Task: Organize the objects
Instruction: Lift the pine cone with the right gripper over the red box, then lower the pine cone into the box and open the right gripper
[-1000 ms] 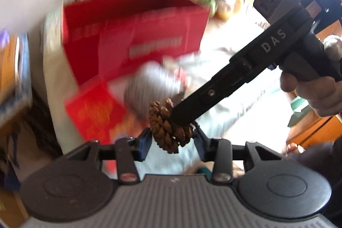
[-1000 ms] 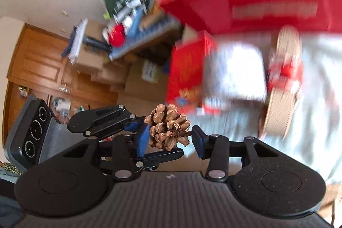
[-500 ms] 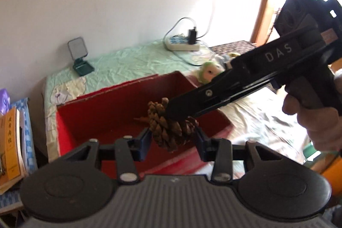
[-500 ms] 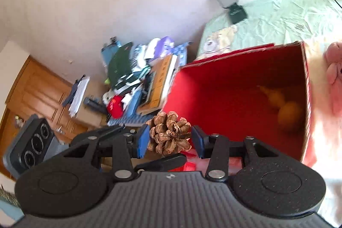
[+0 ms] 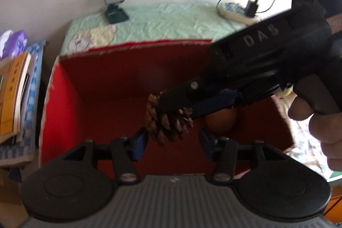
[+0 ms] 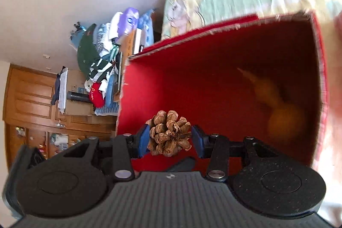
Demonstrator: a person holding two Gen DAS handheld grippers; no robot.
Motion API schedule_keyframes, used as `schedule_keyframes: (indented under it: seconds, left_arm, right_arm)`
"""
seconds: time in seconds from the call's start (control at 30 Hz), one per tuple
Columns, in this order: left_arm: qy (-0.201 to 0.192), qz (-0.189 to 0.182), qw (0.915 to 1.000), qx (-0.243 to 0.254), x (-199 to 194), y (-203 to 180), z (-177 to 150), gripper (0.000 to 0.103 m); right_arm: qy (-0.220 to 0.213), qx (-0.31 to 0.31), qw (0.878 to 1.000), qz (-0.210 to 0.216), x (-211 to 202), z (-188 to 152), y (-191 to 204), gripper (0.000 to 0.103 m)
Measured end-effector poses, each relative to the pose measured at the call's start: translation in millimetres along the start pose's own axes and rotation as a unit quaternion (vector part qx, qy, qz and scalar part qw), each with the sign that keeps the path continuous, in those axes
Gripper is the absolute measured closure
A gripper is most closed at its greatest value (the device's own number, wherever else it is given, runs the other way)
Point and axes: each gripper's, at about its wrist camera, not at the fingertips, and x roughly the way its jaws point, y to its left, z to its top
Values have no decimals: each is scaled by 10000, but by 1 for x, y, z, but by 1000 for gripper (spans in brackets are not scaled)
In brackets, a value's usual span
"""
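Note:
A brown pine cone (image 6: 168, 134) sits between the blue pads of my right gripper (image 6: 170, 140), which is shut on it. In the left wrist view the same pine cone (image 5: 166, 123) is held by the right gripper (image 5: 177, 104) coming in from the right, above the open red box (image 5: 55, 99). My left gripper (image 5: 173, 140) is open just below the cone, its pads apart from it. An orange gourd-shaped object (image 6: 282, 116) lies inside the red box (image 6: 145, 78); it also shows in the left wrist view (image 5: 220, 119).
The box stands on a bed with a pale green sheet (image 5: 162, 20). A small mirror on a stand (image 5: 113, 1) and a power strip (image 5: 235, 10) lie at the bed's far end. Stacked books and clothes (image 6: 111, 52) pile beside the bed, with wooden cabinets (image 6: 32, 99) beyond.
Both grippers rose from beside the box to above its opening. The left gripper's pads, close around the cone earlier, now stand wider apart. The right gripper still holds the cone.

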Motion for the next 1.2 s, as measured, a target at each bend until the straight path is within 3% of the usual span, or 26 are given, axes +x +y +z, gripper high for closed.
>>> schedule_keyframes:
  seconds: [0.1,0.3,0.6,0.77,0.9,0.97,1.07,1.1,1.2]
  left_arm:
    - [150,118,9998,89,9,6,-3,43]
    - [373,326,9978,442,10,28,-11,42]
    - [416,-113,9981,435,7,60,-18,45]
    - [389,-232,9978,488,8,57,-19,43]
    - [366,-354,9974,514,11,57,-16,43]
    - [383,-428,9970,523,12,55,-14,43]
    - [372,-492,9963,595,14,51,-11,43]
    - [371,-502,9961,623,15,49,-10,43]
    - [416,-484,9957,666,18,43,-8,43]
  right_arm:
    - [74,91,9999,-116,15,3,-4,57]
    - [228,315,9979,-512,52,12,1,57]
    - [476,324,9927,-1060,109,17,12,57]
    - [641,-6,9906,-1205,100,14,15,57]
    - [891,-885,9693,-2113,69,3,13,56]
    - [1155,-989,9607,-2324,54,-2,5,56]
    - [1467,-1389,9374,-2836,40,-13,1,57]
    - [1535,-1493,9319,-2928,36,-17,-1,58]
    - [1611,-1681,9303,-2835,26,-25,3,53]
